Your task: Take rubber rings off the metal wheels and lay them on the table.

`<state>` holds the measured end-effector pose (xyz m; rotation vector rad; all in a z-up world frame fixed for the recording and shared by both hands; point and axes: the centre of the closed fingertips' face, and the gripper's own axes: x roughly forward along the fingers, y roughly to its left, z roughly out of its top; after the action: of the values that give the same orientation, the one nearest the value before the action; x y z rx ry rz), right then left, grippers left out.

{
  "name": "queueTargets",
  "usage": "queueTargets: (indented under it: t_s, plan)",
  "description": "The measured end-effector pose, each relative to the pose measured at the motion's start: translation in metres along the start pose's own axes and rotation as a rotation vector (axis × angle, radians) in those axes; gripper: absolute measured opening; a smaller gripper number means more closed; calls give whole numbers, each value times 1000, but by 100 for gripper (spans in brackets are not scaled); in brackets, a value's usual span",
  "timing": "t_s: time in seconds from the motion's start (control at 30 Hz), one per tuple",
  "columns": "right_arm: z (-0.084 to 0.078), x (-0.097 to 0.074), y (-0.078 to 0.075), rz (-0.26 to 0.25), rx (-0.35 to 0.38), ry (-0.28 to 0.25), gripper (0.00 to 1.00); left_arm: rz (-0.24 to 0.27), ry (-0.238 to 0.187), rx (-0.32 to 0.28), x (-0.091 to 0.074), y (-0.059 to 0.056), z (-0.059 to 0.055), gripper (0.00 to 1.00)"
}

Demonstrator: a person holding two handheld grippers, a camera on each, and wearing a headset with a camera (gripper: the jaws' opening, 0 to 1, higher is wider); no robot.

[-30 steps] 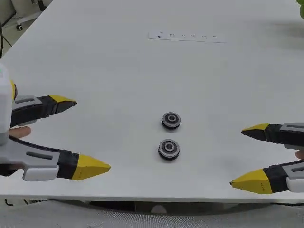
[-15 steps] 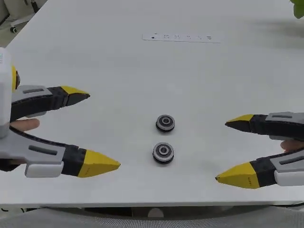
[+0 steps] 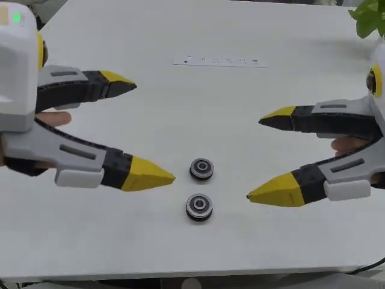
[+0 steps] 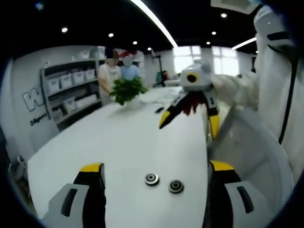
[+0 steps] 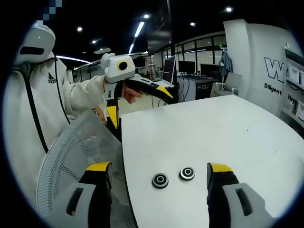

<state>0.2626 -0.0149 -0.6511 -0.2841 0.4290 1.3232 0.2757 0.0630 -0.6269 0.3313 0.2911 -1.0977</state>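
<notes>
The near wheel and the far wheel lie flat on the white bench, close to its near edge and about midway between left and right. Each has its bore pointing straight up, so the round face looks at the head view. Being round, neither has a long axis of its own. The line through the pair runs near to far, with the far wheel a shade to the right. They sit just beside each other, not touching. A dark rubber ring wraps the rim of each wheel around the metal hub.

The left tongs hang left of the wheels, released, with the yellow-tipped jaws spread wide. The nearer tip is just beside the far wheel but apart from it. The right tongs face them from the right, likewise released and gaping, and grasp nothing. Both wheels show between the spread jaws in each gripper view.

Farther back on the bench lies a flat white panel with small markings, its length running left to right. A green plant stands at the far right corner.
</notes>
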Motion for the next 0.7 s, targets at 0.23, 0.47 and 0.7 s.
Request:
queueTargets:
  t_s: [0.23,0.47,0.7]
  plan:
    - [13,18,-7,20,-44,7,77,17,-32,40,20,10,24,90]
    - [-4,37,-8,33,-40,10,73,-56,-59,-38,40,-2,-3,88]
    - [-28,57,-11,66,15,-29,71,-52,-19,-76,52,-9,-46,79]
